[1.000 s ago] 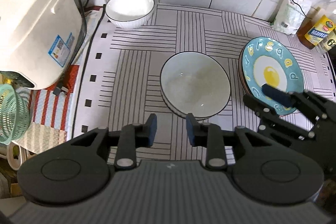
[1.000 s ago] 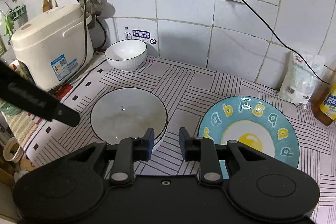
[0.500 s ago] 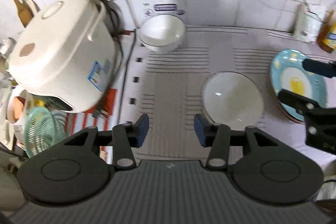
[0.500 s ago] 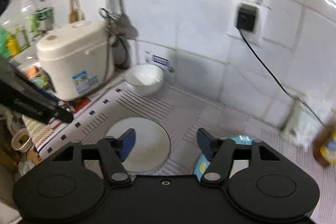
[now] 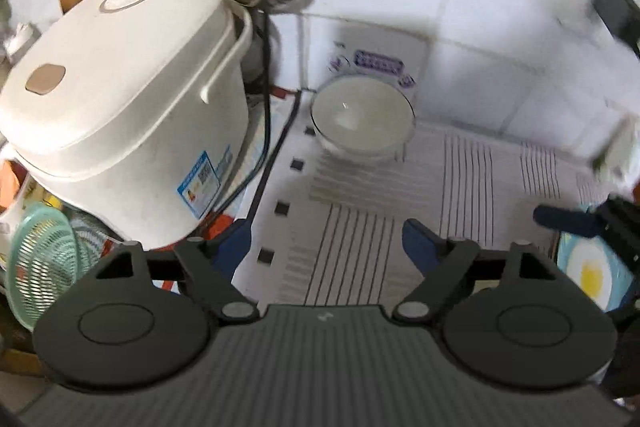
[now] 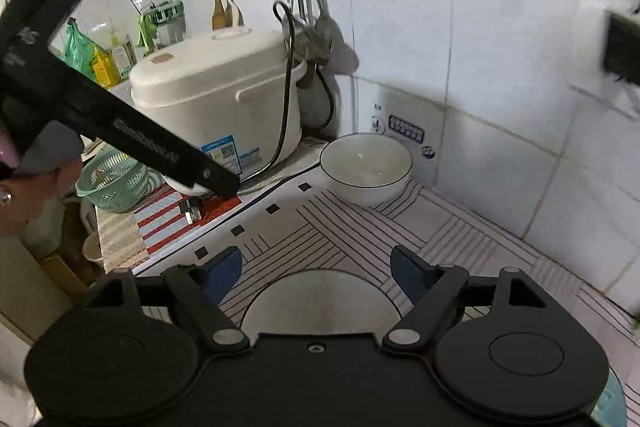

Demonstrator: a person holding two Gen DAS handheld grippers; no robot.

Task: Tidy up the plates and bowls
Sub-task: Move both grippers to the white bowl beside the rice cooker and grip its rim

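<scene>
Both matte black plastic tongs, left [image 5: 324,247] and right [image 6: 316,269], have dark blue pads [image 5: 416,239], silver pivot screws and round embossed discs. Left body's ribbed grey; white lettering at 10 o'clock in the right view.

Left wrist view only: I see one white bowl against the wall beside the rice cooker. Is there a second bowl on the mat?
Observer: Yes. A second bowl sits just under the right claw, whose jaws are opening; nothing is gripped.
Operator: Anything loose over on the left side?
Observer: A plug lies on the red striped cloth in front of the rice cooker.
</scene>
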